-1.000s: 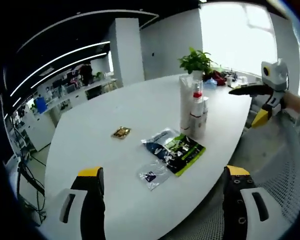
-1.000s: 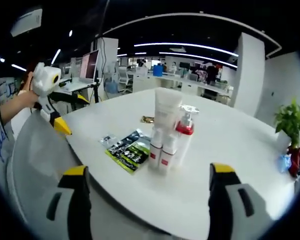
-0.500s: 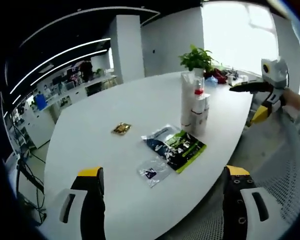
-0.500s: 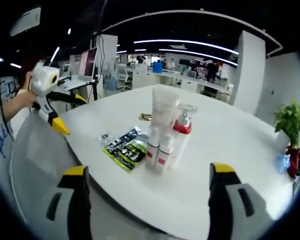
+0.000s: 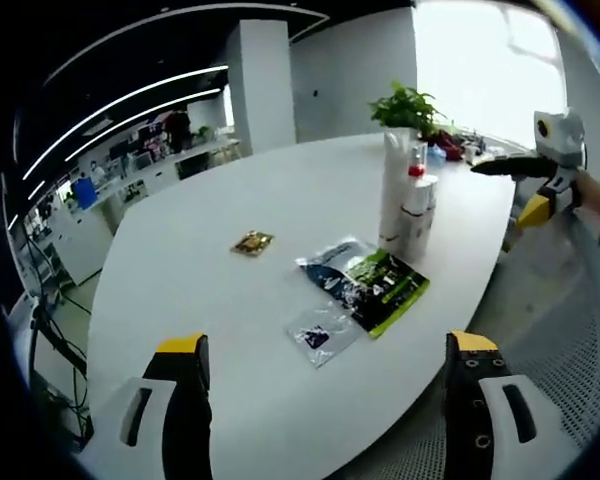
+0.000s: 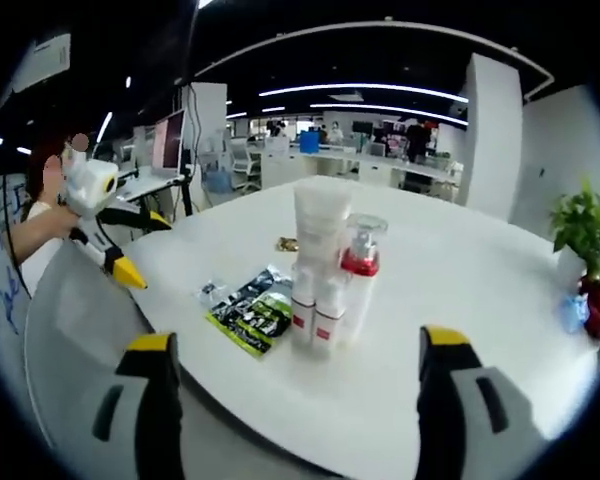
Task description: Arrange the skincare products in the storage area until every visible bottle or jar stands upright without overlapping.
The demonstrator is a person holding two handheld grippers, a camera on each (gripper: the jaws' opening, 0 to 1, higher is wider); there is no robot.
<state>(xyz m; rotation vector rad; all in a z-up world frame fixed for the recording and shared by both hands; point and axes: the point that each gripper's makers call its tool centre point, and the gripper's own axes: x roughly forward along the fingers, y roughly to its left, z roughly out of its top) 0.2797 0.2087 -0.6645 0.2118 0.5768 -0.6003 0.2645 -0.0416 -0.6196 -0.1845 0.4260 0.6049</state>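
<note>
Left gripper view: the left gripper point(image 5: 325, 400), jaws spread and empty, hangs back from the table point(image 5: 200, 270); upright bottles point(image 5: 405, 200) cluster beyond flat sachets point(image 5: 365, 285).

Right gripper view: the right gripper point(image 6: 295, 400), likewise released, faces the bottles point(image 6: 325, 275), apparently checking the arrangement.

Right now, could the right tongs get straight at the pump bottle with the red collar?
Probably yes. The right tongs are open and face the pump bottle across bare table. The small bottles and tall tube stand tight against its left side, so a clean grip looks cramped.
</note>
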